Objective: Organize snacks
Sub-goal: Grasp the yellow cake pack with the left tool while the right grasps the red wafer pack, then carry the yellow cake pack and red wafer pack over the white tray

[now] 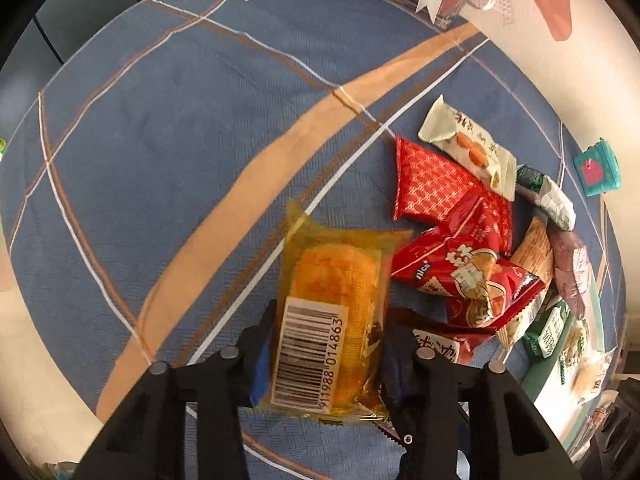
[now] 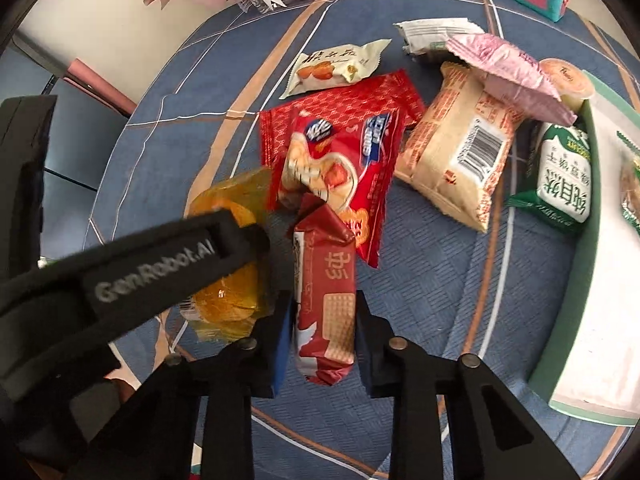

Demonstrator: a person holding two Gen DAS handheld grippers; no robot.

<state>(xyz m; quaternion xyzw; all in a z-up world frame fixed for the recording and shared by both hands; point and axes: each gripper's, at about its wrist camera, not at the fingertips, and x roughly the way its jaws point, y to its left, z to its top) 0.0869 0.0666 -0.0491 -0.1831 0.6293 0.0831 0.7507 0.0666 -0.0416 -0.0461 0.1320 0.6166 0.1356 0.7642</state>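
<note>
Over the blue plaid tablecloth (image 1: 160, 128), my left gripper (image 1: 326, 344) pinches a clear-wrapped orange cake (image 1: 332, 312) — barcode up. My right gripper (image 2: 324, 336) squeezes a dark-red wafer packet (image 2: 326, 312) — just beside the cake.

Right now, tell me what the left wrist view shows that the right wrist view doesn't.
Only the left wrist view: the barcode label on the yellow cake pack, gripped by the left tool.

Only the right wrist view: the right tool shut on the red wafer pack, and the beige barcoded bag.

Both: the yellow pack, the red snack pile, the teal box and the green-rimmed tray.
</note>
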